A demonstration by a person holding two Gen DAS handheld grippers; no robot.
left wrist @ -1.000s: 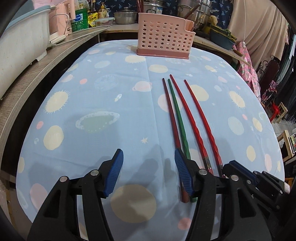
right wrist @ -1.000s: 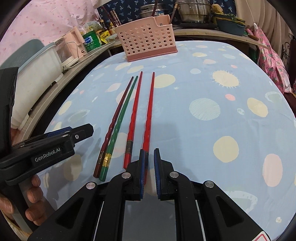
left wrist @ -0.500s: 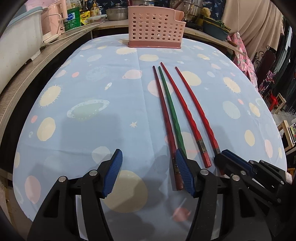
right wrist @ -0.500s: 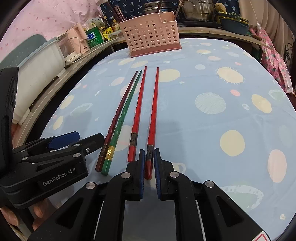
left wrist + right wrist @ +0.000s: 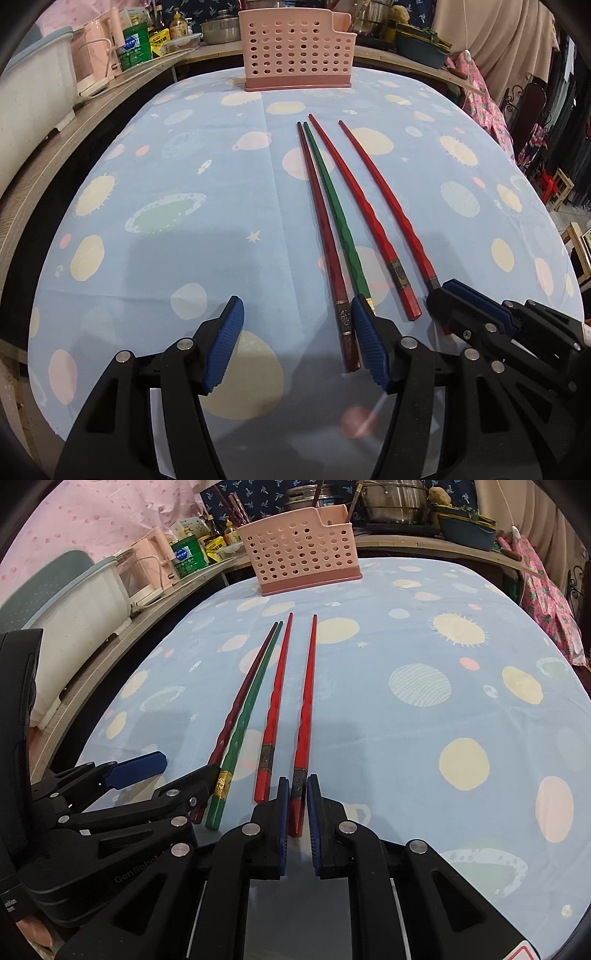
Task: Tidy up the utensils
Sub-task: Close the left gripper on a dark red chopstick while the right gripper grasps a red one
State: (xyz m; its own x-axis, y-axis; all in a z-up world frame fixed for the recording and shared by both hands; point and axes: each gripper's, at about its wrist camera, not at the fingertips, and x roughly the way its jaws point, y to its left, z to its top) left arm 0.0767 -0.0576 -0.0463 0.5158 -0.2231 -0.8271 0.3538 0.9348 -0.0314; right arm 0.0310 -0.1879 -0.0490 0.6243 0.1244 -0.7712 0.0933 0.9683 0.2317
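Observation:
Several long chopsticks lie side by side on the blue tablecloth: a dark red one, a green one, and two bright red ones. My left gripper is open, its right finger beside the handle ends of the dark red and green ones. My right gripper is shut on the handle end of the rightmost red chopstick, which still lies on the cloth. A pink perforated utensil basket stands at the far edge; it also shows in the right wrist view.
A wooden counter runs along the left with a white bin, a pink appliance and bottles. Pots and bowls stand behind the basket. The table edge drops off on the right by a pink cloth.
Both grippers have pulled back toward the near table edge. The right gripper's jaws now hold the handle end of the rightmost red chopstick. The left gripper stays open.

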